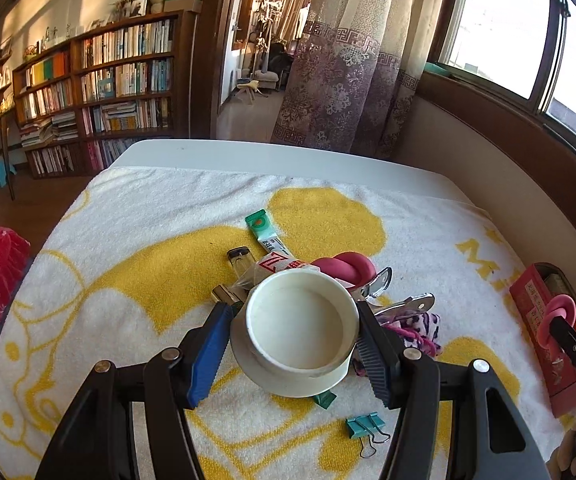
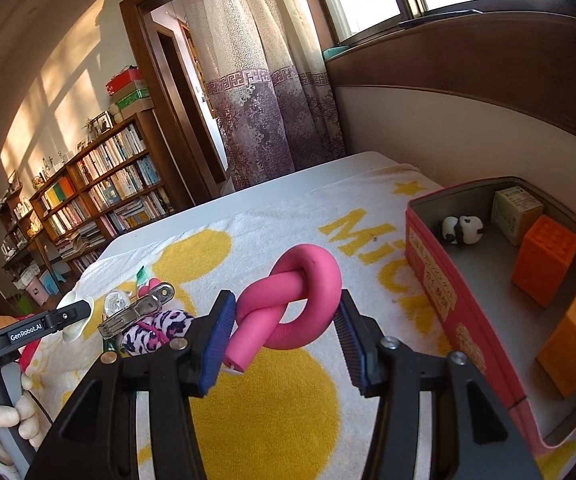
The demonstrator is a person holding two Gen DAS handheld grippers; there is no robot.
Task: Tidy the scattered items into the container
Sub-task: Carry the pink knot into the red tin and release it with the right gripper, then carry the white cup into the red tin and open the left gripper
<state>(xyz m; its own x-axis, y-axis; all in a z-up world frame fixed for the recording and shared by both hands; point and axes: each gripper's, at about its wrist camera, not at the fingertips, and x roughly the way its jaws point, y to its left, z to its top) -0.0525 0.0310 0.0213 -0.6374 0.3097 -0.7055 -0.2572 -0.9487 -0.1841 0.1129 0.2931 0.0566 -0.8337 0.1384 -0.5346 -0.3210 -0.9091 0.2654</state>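
The left gripper (image 1: pixel 296 336) holds a round white plastic cup (image 1: pixel 302 330), the right gripper (image 2: pixel 283 334) a knotted pink foam tube (image 2: pixel 288 300); the red tin box (image 2: pixel 440 300) has four things, many small bits wait.

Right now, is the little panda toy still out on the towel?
No, the panda toy is already lying inside the red tin, near the small box and orange blocks.

A tall wooden bookshelf (image 1: pixel 99 92) packed with books stands left of the lace curtain with purple patterned hem (image 1: pixel 344 80); beyond the curtain's right, a brown-framed window (image 1: pixel 528 40).
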